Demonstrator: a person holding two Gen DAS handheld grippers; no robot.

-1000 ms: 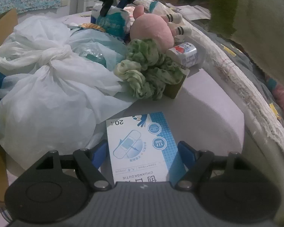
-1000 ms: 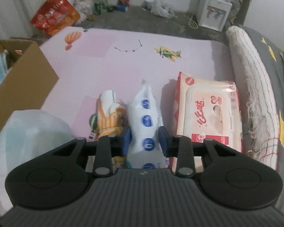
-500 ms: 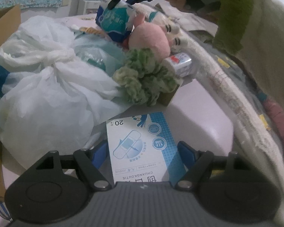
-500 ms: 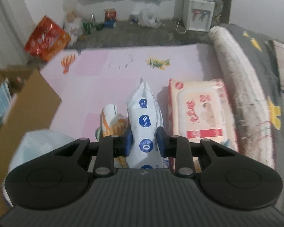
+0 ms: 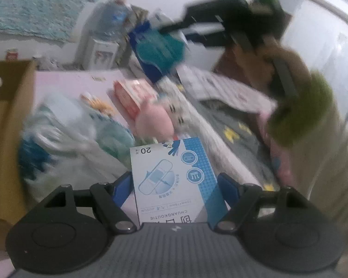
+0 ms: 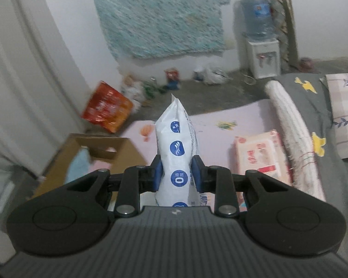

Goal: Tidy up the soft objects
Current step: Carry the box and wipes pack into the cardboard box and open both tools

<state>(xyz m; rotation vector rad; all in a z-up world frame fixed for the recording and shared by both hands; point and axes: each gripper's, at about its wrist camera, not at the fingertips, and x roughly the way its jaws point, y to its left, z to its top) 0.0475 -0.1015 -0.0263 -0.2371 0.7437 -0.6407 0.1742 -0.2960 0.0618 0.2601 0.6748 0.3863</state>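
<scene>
Leftmost in the left wrist view, a cardboard box is seen standing on the pink mat, and white plastic bags are heaped just beside it, though blur hides their detail. Further right, a pink plush toy is seen lying against the bags, with a pink wet-wipes pack behind it on the mat. At the bottom centre, the left tool is closed on a blue and white bandage box, which is pinched by its two side edges between the blue pads and held above the mat. Higher up, the right tool is seen raised in the air, with a blurred blue and teal packet at its tip. To the right, a grey quilt is spread over the bed.

Correspondingly, in the right wrist view the cardboard box is seen at the lower left, with something light blue inside it. At the centre, the right tool is shut narrowly on a white tissue pack printed with blue round marks; the pack is squeezed at its middle and held upright, clear of the pink mat. The wet-wipes pack is seen lying flat on the mat to the right, just beside a rolled white cloth along the quilt's edge.
</scene>
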